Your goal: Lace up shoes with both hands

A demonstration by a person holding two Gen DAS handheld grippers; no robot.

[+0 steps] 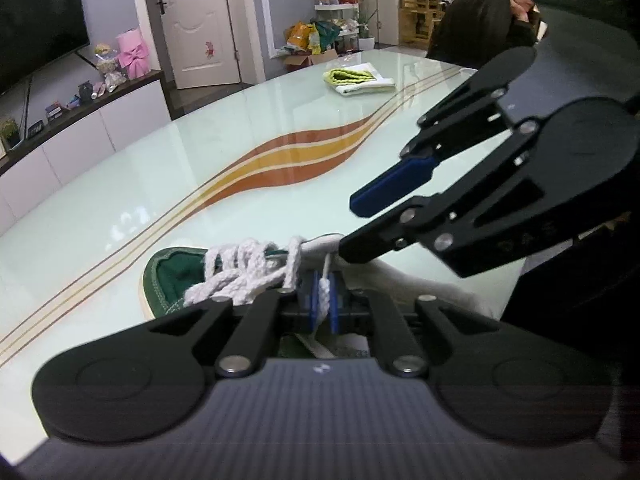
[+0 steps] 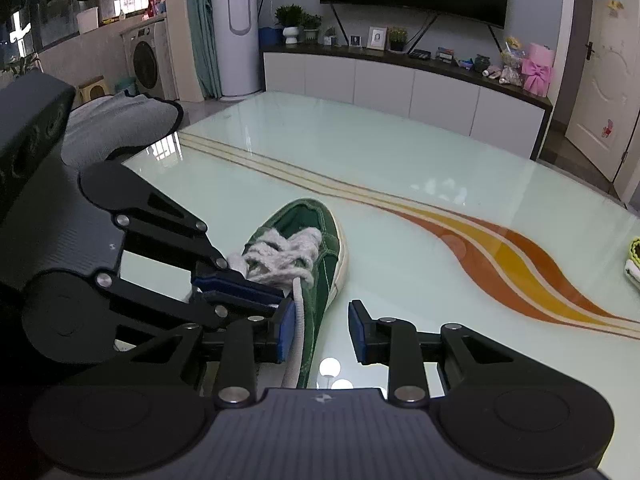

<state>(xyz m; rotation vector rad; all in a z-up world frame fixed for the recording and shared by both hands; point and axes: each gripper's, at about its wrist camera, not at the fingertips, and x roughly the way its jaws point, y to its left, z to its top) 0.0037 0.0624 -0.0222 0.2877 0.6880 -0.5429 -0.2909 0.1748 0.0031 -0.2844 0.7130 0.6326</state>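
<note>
A green canvas shoe [image 1: 168,282] [image 2: 320,220] with a pale sole lies on the glass table, toe pointing away from me. Thick white laces [image 1: 240,266] [image 2: 280,256] cross its top in a loose tangle. My left gripper [image 1: 324,300] [image 2: 276,294] is shut on one white lace strand, which passes up between its blue pads. My right gripper [image 2: 320,332] [image 1: 352,226] is open over the heel end of the shoe. A lace strand [image 2: 298,328] runs along the inner face of its left pad, and I cannot tell whether they touch.
The pale green glass table [image 1: 200,152] [image 2: 400,152] has an orange and yellow wavy stripe. A folded yellow-green and white towel [image 1: 358,78] [image 2: 633,260] lies farther off. A person in dark clothing [image 1: 480,12] sits at the far end. A low white cabinet [image 2: 400,80] lines the wall.
</note>
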